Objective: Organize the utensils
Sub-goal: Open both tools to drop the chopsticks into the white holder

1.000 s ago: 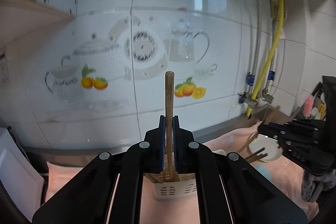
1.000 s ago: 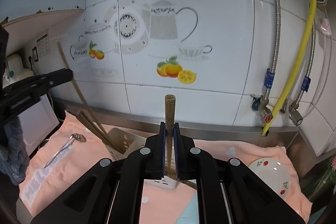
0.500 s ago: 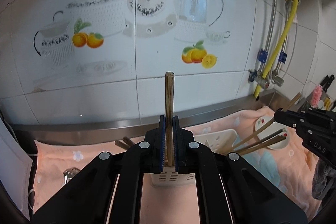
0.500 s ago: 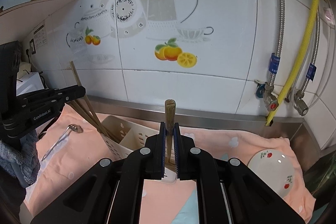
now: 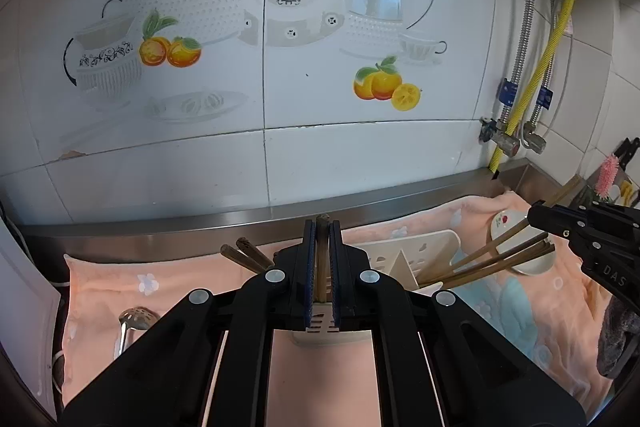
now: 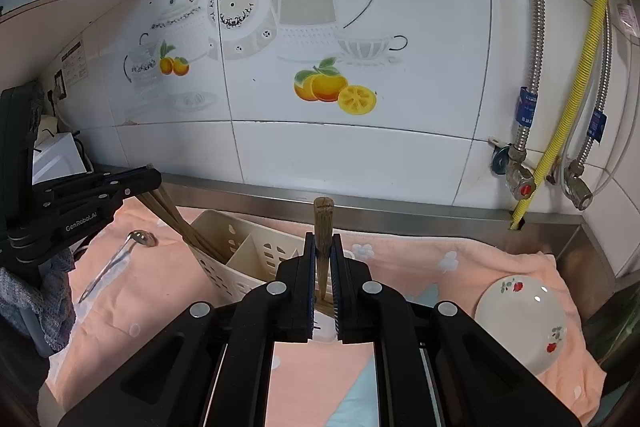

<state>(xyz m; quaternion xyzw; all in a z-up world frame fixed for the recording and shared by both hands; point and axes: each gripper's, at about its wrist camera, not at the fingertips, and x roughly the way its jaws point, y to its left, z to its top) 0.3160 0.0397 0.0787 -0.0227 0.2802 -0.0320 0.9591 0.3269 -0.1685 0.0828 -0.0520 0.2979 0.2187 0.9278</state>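
Covering the far side of the scene is a white tiled wall [image 6: 360,155] printed with teapots, cups and oranges; at its right a yellow hose [image 6: 576,67] and two braided metal hoses come down to valves. Below the wall runs a steel counter edge [image 5: 240,223], and on the counter lies a peach towel [image 6: 440,267] with small white flowers.

On the towel, near the middle, stands a cream utensil holder [image 6: 236,247] with slotted walls and inner dividers. In its left compartment several brown chopsticks [image 6: 176,223] lean to the left and far side; in the left wrist view more chopsticks [image 5: 492,261] in the right part of the holder lean to the right. To the right of the holder rests a small white bowl [image 6: 520,319] with red flowers. To the left of the holder a metal slotted spoon [image 6: 116,259] lies flat on the towel.

The left gripper [image 5: 322,267] is clamped on one wooden chopstick [image 5: 322,251], which stands about upright, its lower end down over the holder and its top just above the pads. The right gripper [image 6: 322,267] is likewise pressed shut on a second wooden chopstick [image 6: 323,227], upright, with its thick end pointing up above the holder.
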